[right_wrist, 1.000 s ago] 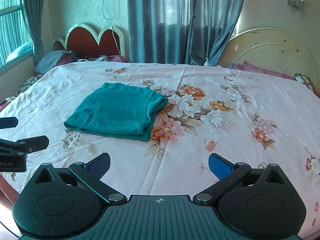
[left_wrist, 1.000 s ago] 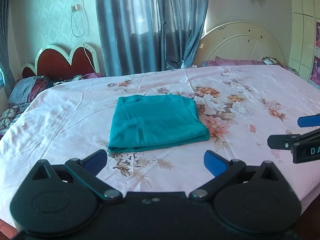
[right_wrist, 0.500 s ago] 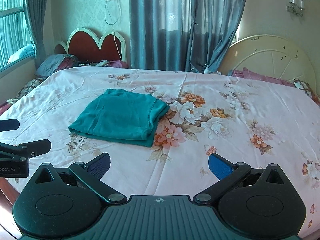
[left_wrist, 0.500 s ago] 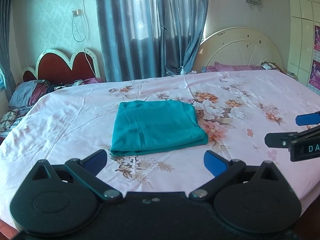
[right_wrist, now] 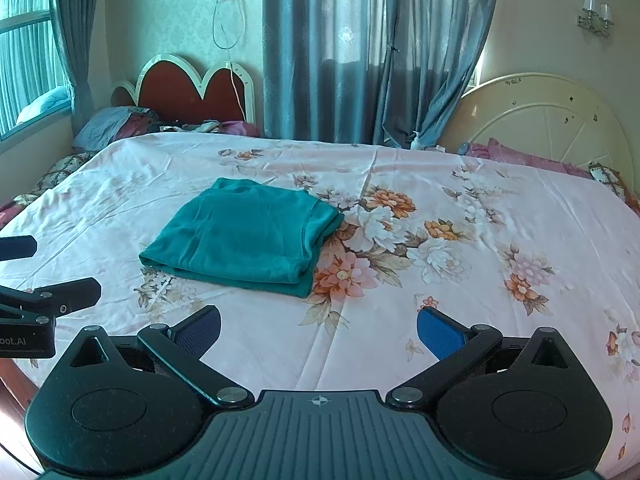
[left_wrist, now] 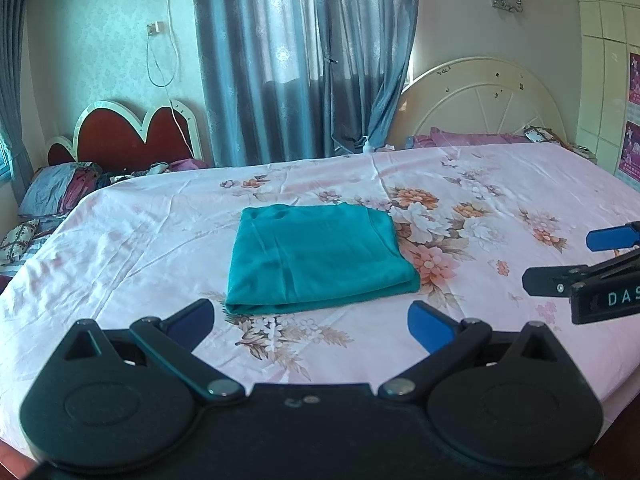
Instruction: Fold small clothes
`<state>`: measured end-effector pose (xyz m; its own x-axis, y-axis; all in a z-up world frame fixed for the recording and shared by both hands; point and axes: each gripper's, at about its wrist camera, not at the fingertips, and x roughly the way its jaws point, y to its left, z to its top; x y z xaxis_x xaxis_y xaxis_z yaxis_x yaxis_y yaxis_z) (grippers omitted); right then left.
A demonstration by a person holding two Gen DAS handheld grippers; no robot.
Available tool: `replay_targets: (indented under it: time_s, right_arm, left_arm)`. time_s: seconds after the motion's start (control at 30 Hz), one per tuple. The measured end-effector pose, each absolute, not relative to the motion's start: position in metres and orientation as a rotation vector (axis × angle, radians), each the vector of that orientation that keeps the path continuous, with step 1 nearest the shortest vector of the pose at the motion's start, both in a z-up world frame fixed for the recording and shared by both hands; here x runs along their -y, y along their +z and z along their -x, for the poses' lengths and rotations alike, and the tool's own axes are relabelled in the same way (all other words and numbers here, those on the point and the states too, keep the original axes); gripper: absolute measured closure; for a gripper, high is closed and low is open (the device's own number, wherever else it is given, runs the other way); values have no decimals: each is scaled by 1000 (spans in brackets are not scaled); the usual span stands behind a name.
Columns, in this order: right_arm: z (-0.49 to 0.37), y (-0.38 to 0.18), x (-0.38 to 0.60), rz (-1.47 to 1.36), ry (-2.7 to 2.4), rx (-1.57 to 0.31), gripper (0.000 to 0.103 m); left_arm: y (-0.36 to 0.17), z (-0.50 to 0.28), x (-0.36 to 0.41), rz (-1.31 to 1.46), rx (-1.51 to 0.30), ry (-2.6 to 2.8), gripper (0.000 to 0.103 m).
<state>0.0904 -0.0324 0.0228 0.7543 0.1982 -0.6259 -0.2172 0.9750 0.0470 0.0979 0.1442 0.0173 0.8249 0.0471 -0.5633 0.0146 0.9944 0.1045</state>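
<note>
Teal garment [left_wrist: 318, 258], folded into a compact rectangle, is lying at centre frame in the left wrist view and left of centre in the right wrist view [right_wrist: 244, 238], resting flat on the floral bedsheet [left_wrist: 460, 344]. Stacked layers are showing along its near and right edges, so the fold is judged complete or nearly so. Left gripper [left_wrist: 310, 322] is hovering at the lower frame, jaws spread wide and holding nothing, apart from the cloth. Right gripper [right_wrist: 318, 330] is likewise hanging empty with jaws apart, near the bed's front edge. Each tool is appearing at the side of the other's view. Any finishing touch is calling for light pressing along the layered edges, avoiding dragging the top layer askew. Curtains [left_wrist: 304, 60] and two headboards are standing in the upper frame.
</note>
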Motion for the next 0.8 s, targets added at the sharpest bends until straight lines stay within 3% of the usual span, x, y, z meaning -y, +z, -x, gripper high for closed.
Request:
replay_targets:
  time_s: [0.8]
  right_arm:
    - [-98,19,29,34,245,-678,0]
  left_arm:
    - [14,-99,-145,-105,-609,20,0]
